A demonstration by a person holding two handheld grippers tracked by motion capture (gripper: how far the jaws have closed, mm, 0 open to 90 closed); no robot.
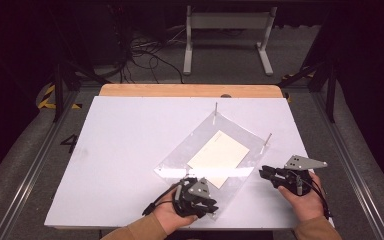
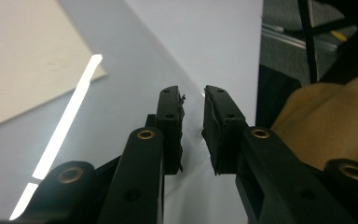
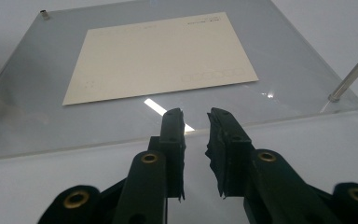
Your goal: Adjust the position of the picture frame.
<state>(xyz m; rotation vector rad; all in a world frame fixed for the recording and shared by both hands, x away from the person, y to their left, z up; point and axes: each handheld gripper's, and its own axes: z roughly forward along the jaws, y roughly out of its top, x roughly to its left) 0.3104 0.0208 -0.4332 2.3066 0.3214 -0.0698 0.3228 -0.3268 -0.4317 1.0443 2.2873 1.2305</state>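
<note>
A clear plastic sheet (image 1: 215, 150) lies turned at an angle on the white surface (image 1: 130, 150), right of centre in the high view, with a cream card (image 1: 220, 152) under or inside it. Two thin metal pins (image 1: 216, 108) stand at the sheet's far corners in that view.

The left hand-held gripper (image 1: 200, 192) sits at the bottom centre of the high view, over the sheet's near edge. Its own view adds what the overhead cannot: the jaws stand a narrow gap apart above the glossy sheet (image 2: 121, 93), nothing pinched between them, the card (image 2: 23, 56) at upper left and a tan sleeve (image 2: 326, 121) at right.

The right hand-held gripper (image 1: 266, 173) rests at lower right of the high view, just beside the sheet's right edge. Its own view shows jaws slightly spread and empty, aimed at the sheet's near edge (image 3: 168, 126) without touching it, faint print on the card (image 3: 163, 56), and one pin (image 3: 352, 77) at right.
</note>
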